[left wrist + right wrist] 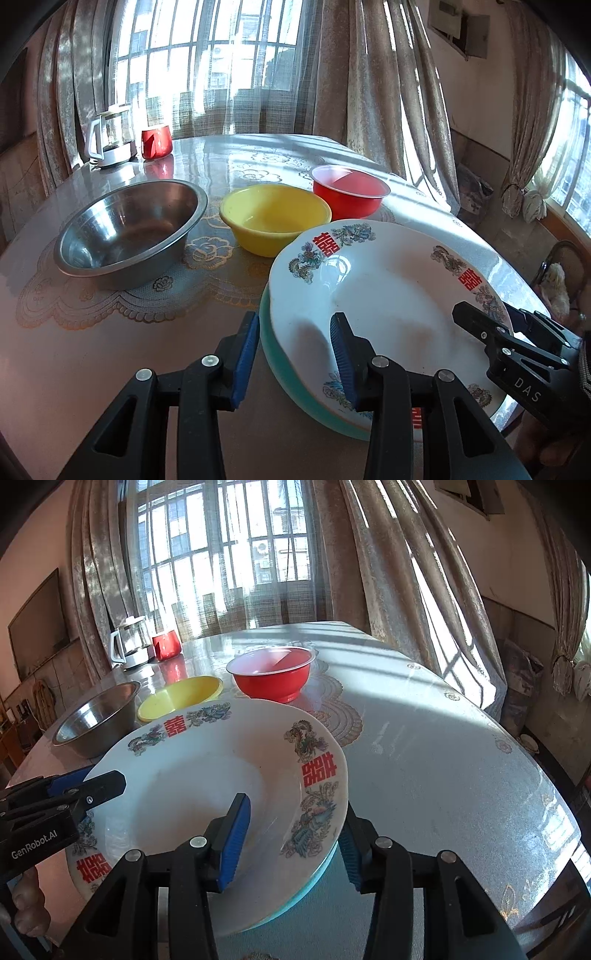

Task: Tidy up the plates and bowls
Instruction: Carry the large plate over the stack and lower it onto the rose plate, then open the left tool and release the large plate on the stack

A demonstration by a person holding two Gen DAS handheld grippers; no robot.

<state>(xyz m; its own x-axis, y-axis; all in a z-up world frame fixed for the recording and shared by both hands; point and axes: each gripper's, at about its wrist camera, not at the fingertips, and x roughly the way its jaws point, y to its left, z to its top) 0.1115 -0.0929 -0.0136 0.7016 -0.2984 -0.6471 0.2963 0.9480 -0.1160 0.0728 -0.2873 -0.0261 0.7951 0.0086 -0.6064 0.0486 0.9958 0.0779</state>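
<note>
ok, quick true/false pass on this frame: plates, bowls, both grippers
1. The white plate lies on a teal plate. True.
2. The yellow bowl sits nested inside the steel bowl. False: they stand side by side on the table.
3. Both grippers straddle the white plate's rim. True: left gripper, right gripper, jaws opening.
4. The red bowl is upside down. False: it stands upright.
5. The yellow bowl holds food. False: it looks empty.

Obstacles, 10 to 12 o'clock: steel bowl (127, 230), yellow bowl (275, 218) and red bowl (351, 190) in a row behind the white plate (388, 295).
Far corner, 10 o'clock: kettle (110, 136), red cup (157, 142).
Free passage, 3 o'clock: bare table (443, 757).
</note>
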